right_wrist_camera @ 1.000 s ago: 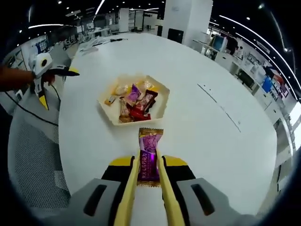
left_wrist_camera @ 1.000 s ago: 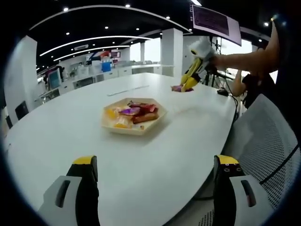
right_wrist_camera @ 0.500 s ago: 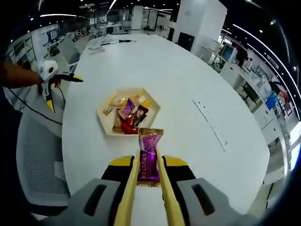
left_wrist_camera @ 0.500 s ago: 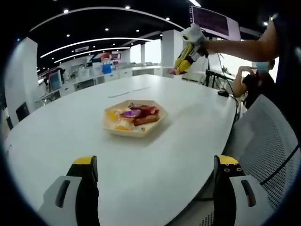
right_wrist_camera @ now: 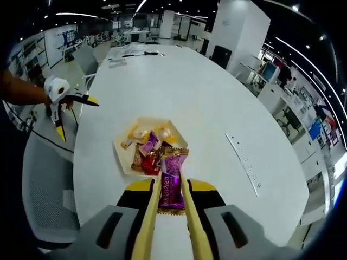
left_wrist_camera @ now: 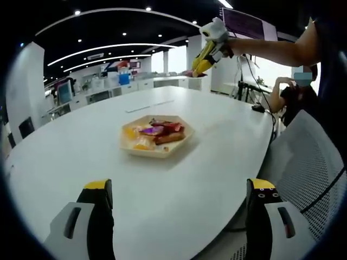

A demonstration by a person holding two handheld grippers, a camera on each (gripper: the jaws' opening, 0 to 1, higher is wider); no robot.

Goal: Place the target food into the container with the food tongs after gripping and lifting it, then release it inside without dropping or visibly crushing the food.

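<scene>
Above tray [right_wrist_camera: 122,157] | right gripper [right_wrist_camera: 171,196] jaws pinch purple packet [right_wrist_camera: 171,183], print unreadable | left gripper [left_wrist_camera: 179,200] jaws spread

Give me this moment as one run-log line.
right tool: shut on purple snack packet, raised above table | left tool: open, idle | hexagonal tray: holds several snacks | packet not released

A large white table [left_wrist_camera: 81,157] with rounded edges carries a shallow hexagonal tray [left_wrist_camera: 156,149] of wrapped snacks [left_wrist_camera: 157,131] near its middle. Farther along the tabletop lies a thin strip [right_wrist_camera: 245,164], and papers [right_wrist_camera: 135,53] sit at the far end.
</scene>
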